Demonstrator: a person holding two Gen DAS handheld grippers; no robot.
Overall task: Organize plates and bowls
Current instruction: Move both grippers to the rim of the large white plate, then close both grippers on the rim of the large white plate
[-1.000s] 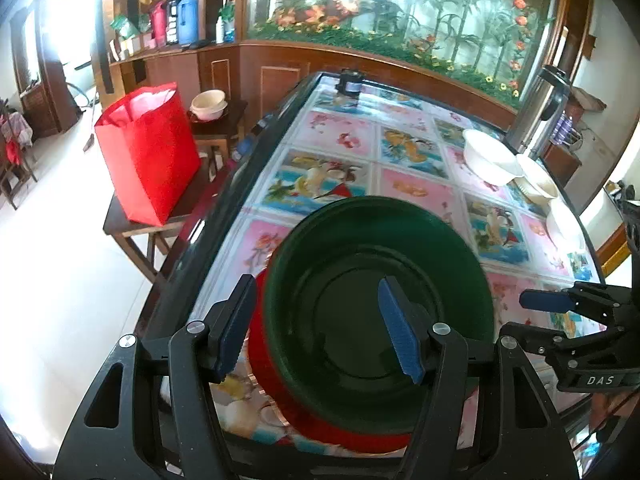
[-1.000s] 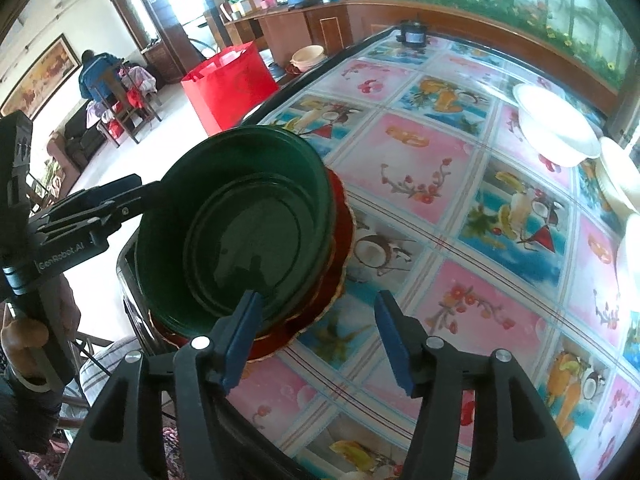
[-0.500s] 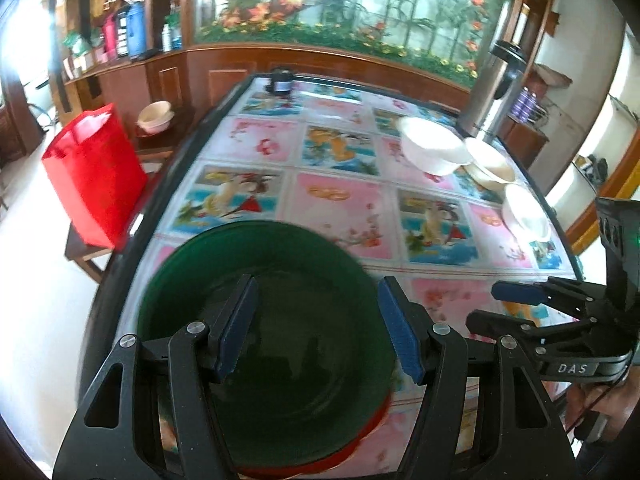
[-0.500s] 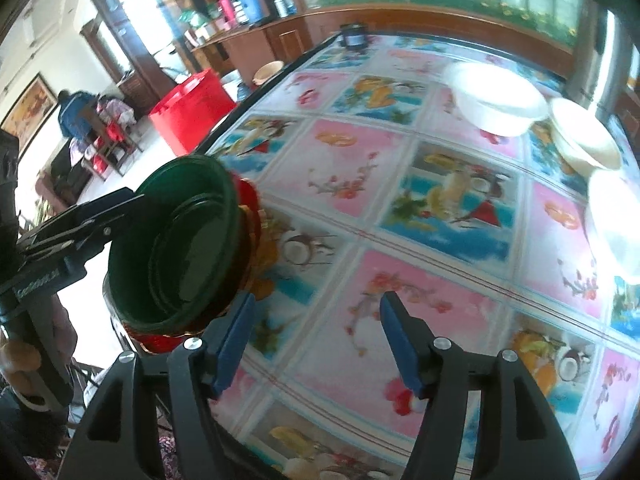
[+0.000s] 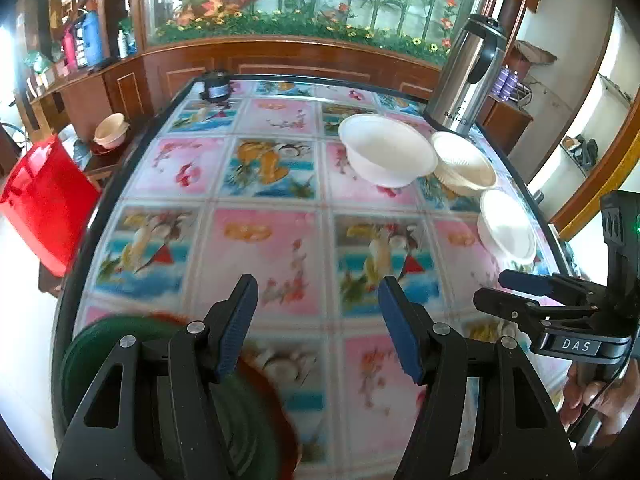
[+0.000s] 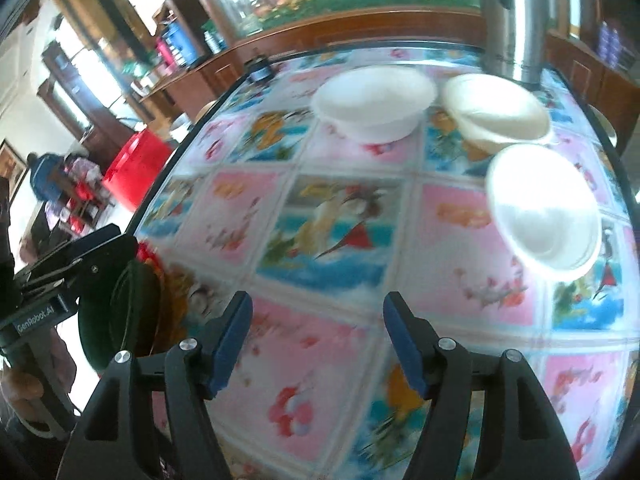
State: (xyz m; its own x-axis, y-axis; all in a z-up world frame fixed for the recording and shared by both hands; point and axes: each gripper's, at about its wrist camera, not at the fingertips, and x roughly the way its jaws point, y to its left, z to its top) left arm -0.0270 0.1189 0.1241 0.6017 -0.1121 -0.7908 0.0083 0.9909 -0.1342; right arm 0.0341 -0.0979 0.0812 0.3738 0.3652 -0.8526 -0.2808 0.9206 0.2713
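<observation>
A dark green bowl (image 5: 96,344) sits on red plates at the near left corner of the picture-tiled table (image 5: 280,248), partly hidden behind my left fingers. It also shows at the left edge as the green bowl (image 6: 132,312). Three white bowls stand at the far right: a large bowl (image 5: 386,150), a cream bowl (image 5: 464,164) and a nearer bowl (image 5: 506,226). In the right wrist view they are the large bowl (image 6: 372,100), the cream bowl (image 6: 496,112) and the nearer bowl (image 6: 544,208). My left gripper (image 5: 318,300) hangs open over bare table. My right gripper (image 6: 318,316) is opening, with nothing between its fingers.
A steel thermos (image 5: 468,76) stands behind the white bowls. A small dark jar (image 5: 216,86) sits at the far table edge. A red bag (image 5: 44,200) rests on a stool left of the table. A seated person (image 6: 44,176) is far off.
Both grippers swung right, away from the green bowl stack and toward the white bowls. The stack slid to the lower left of both views. The right jaws widened a little.
</observation>
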